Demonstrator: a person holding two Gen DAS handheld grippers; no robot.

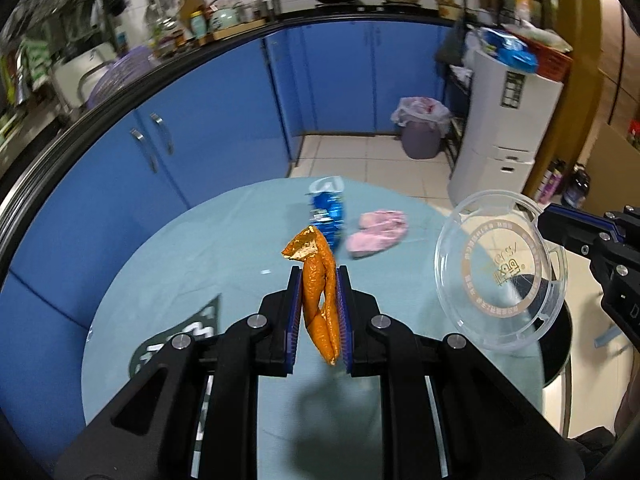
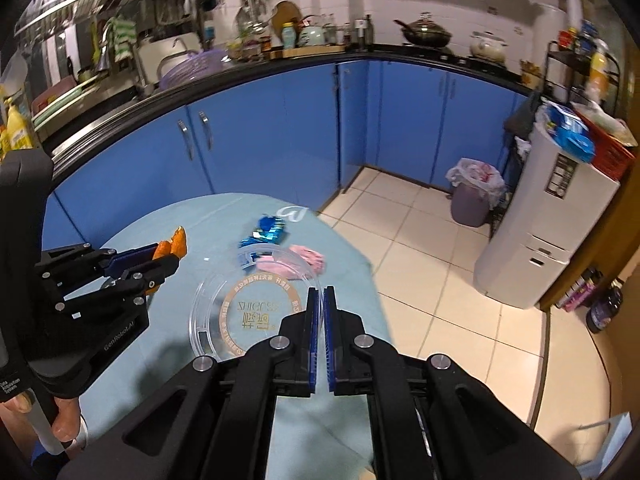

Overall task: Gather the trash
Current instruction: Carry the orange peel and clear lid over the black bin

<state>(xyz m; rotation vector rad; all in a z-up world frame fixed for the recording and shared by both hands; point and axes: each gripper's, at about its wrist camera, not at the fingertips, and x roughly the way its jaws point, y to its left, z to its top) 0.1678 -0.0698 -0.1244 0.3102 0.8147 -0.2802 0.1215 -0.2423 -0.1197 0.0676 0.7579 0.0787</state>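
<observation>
My left gripper (image 1: 319, 276) is shut on a crumpled orange wrapper (image 1: 317, 280), held above the round table (image 1: 200, 248); the wrapper hangs out below the pads. In the right wrist view that gripper (image 2: 170, 258) shows at the left with the orange wrapper (image 2: 176, 245) poking out. My right gripper (image 2: 321, 294) is shut on the rim of a clear round plastic lid (image 2: 248, 312) with gold print. The same lid (image 1: 500, 268) appears at the right of the left wrist view, held by the right gripper (image 1: 546, 220). On the table lie a blue foil wrapper (image 1: 327, 212) and a pink crumpled piece (image 1: 378, 232).
A grey bin with a white liner (image 2: 472, 196) stands on the tiled floor in the corner by the blue cabinets (image 2: 280, 128). A white appliance (image 2: 544, 224) stands to its right. A person's hand (image 2: 60, 416) grips the left handle. Bottles (image 2: 604, 308) stand on the floor at the far right.
</observation>
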